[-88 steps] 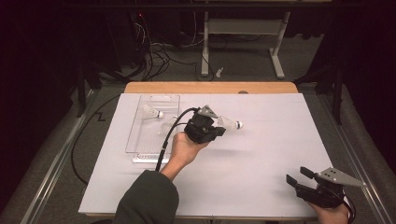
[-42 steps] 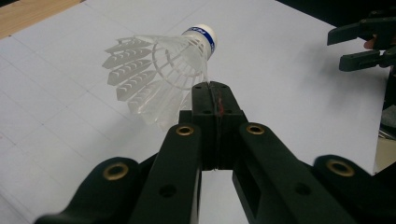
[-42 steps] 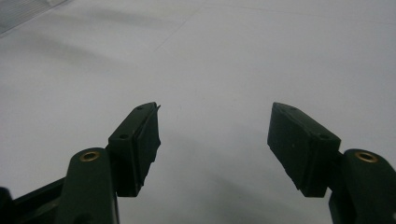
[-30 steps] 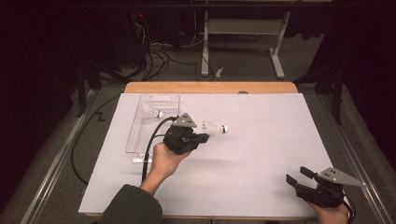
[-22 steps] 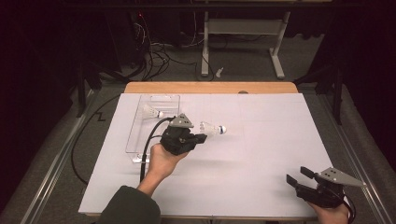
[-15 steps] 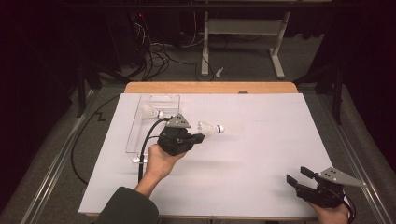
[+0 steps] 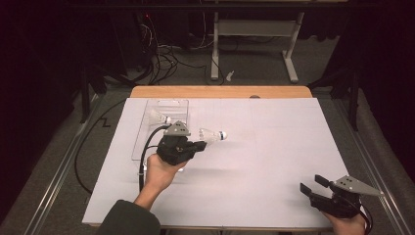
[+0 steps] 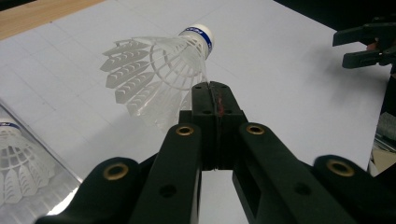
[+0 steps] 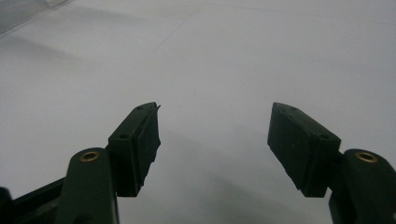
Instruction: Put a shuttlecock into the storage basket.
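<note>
1. Held shuttlecock (image 7: 213, 135): long axis near level above the white table cover (image 7: 274, 147); in the high view the cork end points right, away from the clear tray (image 7: 147, 128), skirt toward the left gripper (image 7: 199, 145).
2. Left gripper's jaws pressed together, pinching the skirt edge; in the left gripper view the shuttlecock (image 8: 159, 79) rises beyond the tips.
3. Build: translucent white plastic skirt, slotted mesh, flared cone; rounded white cork with a blue band.
4. Count: two shuttlecocks. The second shuttlecock (image 7: 159, 117) lies inside the tray, cork end right.
5. Tray: clear, rectangular, one.
6. Right gripper (image 7: 310, 186) at the table's near right corner, jaws spread, nothing between them; black blocky pads (image 9: 140, 140).
</note>
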The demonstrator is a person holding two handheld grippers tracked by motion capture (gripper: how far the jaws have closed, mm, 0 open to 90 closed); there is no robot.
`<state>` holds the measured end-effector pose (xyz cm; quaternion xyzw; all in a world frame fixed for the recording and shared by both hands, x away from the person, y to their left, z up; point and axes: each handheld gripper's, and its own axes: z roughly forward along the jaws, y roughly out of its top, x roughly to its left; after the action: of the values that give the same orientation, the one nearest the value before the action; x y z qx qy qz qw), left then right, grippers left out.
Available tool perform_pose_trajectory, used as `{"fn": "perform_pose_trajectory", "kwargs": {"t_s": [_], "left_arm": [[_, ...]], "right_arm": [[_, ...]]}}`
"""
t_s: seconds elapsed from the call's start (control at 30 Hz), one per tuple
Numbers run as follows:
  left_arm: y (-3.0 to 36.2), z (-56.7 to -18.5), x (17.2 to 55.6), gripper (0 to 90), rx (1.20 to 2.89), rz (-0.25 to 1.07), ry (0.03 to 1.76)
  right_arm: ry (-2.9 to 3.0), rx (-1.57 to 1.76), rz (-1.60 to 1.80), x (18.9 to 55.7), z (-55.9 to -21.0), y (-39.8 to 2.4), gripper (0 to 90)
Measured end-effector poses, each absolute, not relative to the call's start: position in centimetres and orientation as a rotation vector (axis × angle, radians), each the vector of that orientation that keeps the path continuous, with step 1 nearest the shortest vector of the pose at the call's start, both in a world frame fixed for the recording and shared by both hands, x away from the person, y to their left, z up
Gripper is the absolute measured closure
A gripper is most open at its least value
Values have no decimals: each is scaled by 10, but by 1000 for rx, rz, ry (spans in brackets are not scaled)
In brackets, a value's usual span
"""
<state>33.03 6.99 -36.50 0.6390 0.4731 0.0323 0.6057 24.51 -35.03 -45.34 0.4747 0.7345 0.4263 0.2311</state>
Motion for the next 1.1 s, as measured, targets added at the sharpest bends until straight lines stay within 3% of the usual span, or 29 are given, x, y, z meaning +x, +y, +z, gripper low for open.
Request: {"fn": "perform_pose_trajectory", "kwargs": {"t_s": [1.1], "left_arm": [[111, -363, 325, 900, 1375, 150, 1160]], "right_arm": [[2023, 1303, 1170, 245, -453, -350, 343]]}}
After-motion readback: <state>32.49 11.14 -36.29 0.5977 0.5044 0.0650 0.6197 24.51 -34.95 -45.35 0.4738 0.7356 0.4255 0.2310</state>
